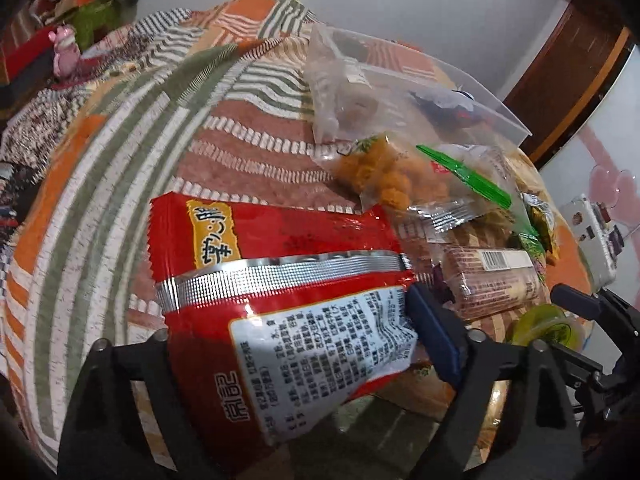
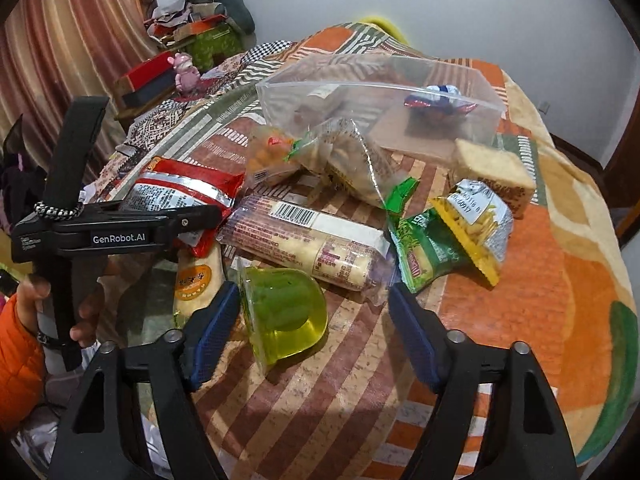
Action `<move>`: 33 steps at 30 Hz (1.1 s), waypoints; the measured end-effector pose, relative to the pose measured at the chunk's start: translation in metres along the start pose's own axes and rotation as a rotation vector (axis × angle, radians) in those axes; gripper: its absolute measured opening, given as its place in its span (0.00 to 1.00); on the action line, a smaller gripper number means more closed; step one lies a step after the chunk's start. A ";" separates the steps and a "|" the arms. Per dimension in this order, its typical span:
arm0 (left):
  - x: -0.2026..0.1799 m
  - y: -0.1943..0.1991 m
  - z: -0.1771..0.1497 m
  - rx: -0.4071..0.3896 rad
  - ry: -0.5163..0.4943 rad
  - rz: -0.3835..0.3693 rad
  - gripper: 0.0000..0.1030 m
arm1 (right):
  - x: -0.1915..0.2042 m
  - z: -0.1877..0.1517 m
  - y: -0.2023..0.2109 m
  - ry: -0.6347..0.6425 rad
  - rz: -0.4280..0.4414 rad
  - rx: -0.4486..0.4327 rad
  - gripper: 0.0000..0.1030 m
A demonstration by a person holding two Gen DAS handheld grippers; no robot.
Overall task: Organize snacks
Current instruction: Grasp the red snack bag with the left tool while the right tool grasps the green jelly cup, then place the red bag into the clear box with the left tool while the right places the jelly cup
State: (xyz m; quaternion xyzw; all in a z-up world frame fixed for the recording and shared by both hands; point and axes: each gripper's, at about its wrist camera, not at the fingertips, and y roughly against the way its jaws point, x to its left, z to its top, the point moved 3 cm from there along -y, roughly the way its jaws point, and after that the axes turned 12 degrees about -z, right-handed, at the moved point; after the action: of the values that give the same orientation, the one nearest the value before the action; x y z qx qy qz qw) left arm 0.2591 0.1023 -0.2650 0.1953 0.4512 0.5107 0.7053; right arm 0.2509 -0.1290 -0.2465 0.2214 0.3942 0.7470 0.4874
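– Where has the red packet [image 1: 280,240] got to?

– It's at the near left of the heap, on the patterned cloth [image 2: 520,280], right between the fingers of the left tongs [image 1: 288,300]. Their own camera shows the jaws wide apart. One blue pad is against the packet's edge and the other is hidden behind the foil, so I can't tell if they're squeezing it.

– And from the other side?

– The right camera gets those tongs side-on, lying over the packet. It also catches the hand [image 2: 84,312] on the handle and an orange sleeve [image 2: 16,332], neither of which the left camera shows.

– What about the right tongs [image 2: 314,296]?

– They're gaping, with nothing held. The green jelly cup [image 2: 280,312] lies tipped between the pads, just beside the left one and clear of the other.

– What's beyond that?

– A long barcoded roll [image 2: 308,240], just behind the cup. Then there's a green packet [image 2: 424,252], a yellow one [image 2: 476,224], a bag of orange balls [image 1: 392,176], and the clear tub [image 2: 360,86] at the back. Only the left camera shows the white power strip [image 1: 592,236] off to the right.
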 end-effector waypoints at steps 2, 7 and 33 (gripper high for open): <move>-0.002 0.003 0.002 -0.010 -0.015 0.029 0.71 | 0.001 -0.001 -0.001 0.005 0.031 0.007 0.50; -0.008 0.013 0.002 -0.037 -0.069 0.094 0.47 | 0.005 -0.003 0.001 0.013 0.049 0.003 0.39; -0.080 0.069 0.058 -0.206 -0.266 0.063 0.23 | -0.066 0.059 0.040 -0.134 -0.080 -0.191 0.36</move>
State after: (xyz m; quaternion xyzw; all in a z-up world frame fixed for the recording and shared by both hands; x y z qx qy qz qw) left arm 0.2646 0.0690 -0.1488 0.2019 0.2930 0.5457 0.7587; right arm 0.2994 -0.1753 -0.1753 0.2073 0.2962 0.7448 0.5609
